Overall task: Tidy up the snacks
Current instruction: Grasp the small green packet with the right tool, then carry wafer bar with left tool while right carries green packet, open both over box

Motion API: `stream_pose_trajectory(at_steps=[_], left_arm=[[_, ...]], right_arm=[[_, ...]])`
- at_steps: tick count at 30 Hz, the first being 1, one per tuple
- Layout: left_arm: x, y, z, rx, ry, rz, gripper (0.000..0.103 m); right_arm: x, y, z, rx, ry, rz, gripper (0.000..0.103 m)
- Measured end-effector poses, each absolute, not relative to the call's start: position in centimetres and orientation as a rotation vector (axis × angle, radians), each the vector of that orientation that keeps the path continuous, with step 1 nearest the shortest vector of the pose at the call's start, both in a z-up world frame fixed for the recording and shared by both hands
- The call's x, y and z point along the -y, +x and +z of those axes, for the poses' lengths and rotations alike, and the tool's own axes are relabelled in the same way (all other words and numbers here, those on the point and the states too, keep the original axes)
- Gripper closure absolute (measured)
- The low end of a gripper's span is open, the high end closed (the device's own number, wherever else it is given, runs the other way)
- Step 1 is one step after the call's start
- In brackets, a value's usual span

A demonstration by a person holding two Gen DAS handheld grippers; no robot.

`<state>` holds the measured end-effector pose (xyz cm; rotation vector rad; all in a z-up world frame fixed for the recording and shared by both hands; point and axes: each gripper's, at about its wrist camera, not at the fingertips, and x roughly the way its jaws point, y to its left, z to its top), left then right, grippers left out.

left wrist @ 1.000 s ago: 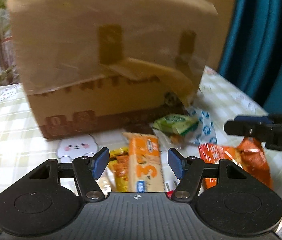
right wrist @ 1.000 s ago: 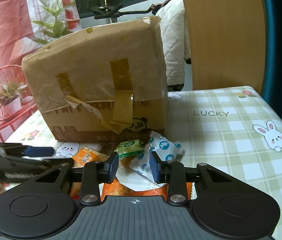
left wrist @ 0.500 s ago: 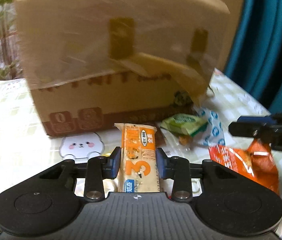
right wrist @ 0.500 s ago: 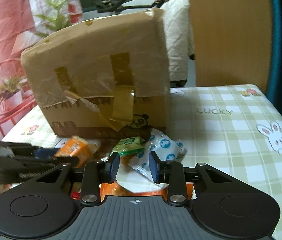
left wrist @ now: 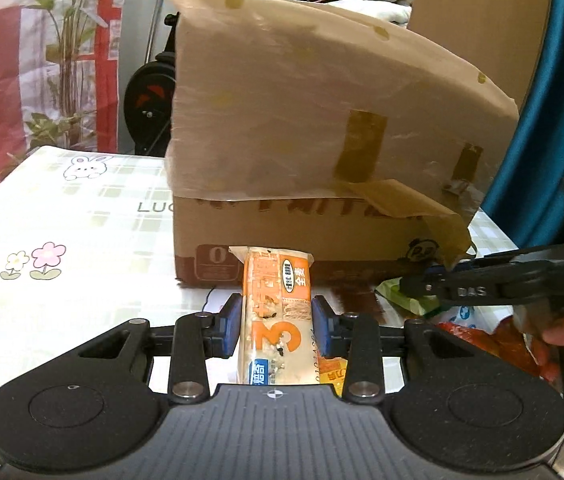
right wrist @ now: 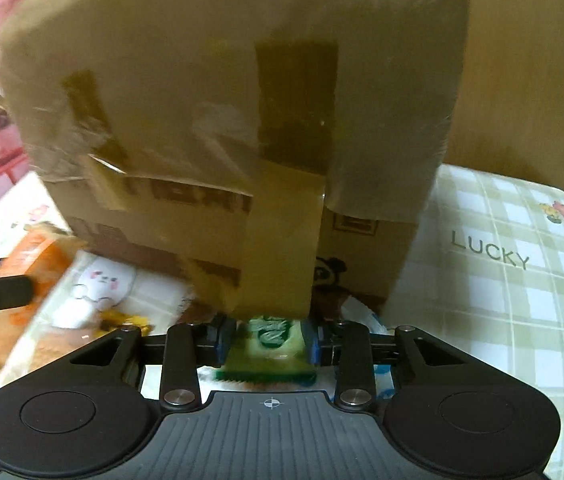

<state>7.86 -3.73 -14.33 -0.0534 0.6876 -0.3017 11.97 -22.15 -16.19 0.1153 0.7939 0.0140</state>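
My left gripper (left wrist: 276, 325) is shut on an orange snack bar packet (left wrist: 276, 312) with a big "3" on it, held upright above the table in front of the taped cardboard box (left wrist: 322, 128). My right gripper (right wrist: 268, 342) has its pads against both sides of a green snack packet (right wrist: 268, 350), close under the box's hanging tape flap (right wrist: 278, 240). The right gripper also shows in the left wrist view (left wrist: 414, 286) at the right, over the green packet (left wrist: 406, 302). The orange packet shows blurred in the right wrist view (right wrist: 30, 256).
More snacks lie on the checked tablecloth (left wrist: 62, 240): an orange-red bag (left wrist: 494, 344), a blue-and-white packet (left wrist: 468, 314) and yellow wrappers (right wrist: 122, 320). The big box (right wrist: 222, 100) stands just behind them. A teal curtain (left wrist: 562, 100) hangs at the right.
My left gripper closed on the orange packet and lifted it, swinging left. My right gripper moved forward toward the box and closed around the green packet.
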Motion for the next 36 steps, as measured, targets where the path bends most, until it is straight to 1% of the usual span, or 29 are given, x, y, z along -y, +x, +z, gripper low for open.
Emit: stream_pose_trajectory(at_steps=[5, 12, 13, 14, 16, 18, 26, 36], left_arm=[[3.3, 7.7, -14.2, -0.682, -0.067, -0.299, 0.064], [3.2, 7.4, -14.2, -0.674, -0.072, -0.314, 0.064], [3.2, 7.2, -14.1, -0.674, -0.074, -0.314, 0.064], [3.1, 7.2, -14.1, -0.673, -0.076, -0.313, 0.064], [2.8, 7.1, -14.0, -0.668, -0.081, -0.311, 0.064], [2.6, 7.0, -13.8, -0.661, -0.084, -0.309, 0.064], [2.0, 6.2, -12.8, -0.628, -0.086, -0.311, 0.064], [1.8, 5.9, -8.4, -0.507, -0.085, -0.327, 0.064]], right_arm=[[21.6, 12.8, -16.5, -0.854, 0.076, 0.019, 0.065], [20.8, 12.4, -16.7, -0.886, 0.074, 0.04, 0.067], [20.6, 12.1, -16.6, -0.888, 0.067, 0.05, 0.07], [20.5, 11.8, -16.4, -0.884, 0.063, 0.058, 0.076], [20.3, 11.2, -15.8, -0.869, 0.073, 0.072, 0.082], [20.2, 10.5, -15.2, -0.847, 0.08, 0.095, 0.085], [20.4, 7.0, -12.4, -0.744, 0.13, 0.155, 0.087], [20.8, 3.2, -4.4, -0.477, 0.129, 0.235, 0.087]])
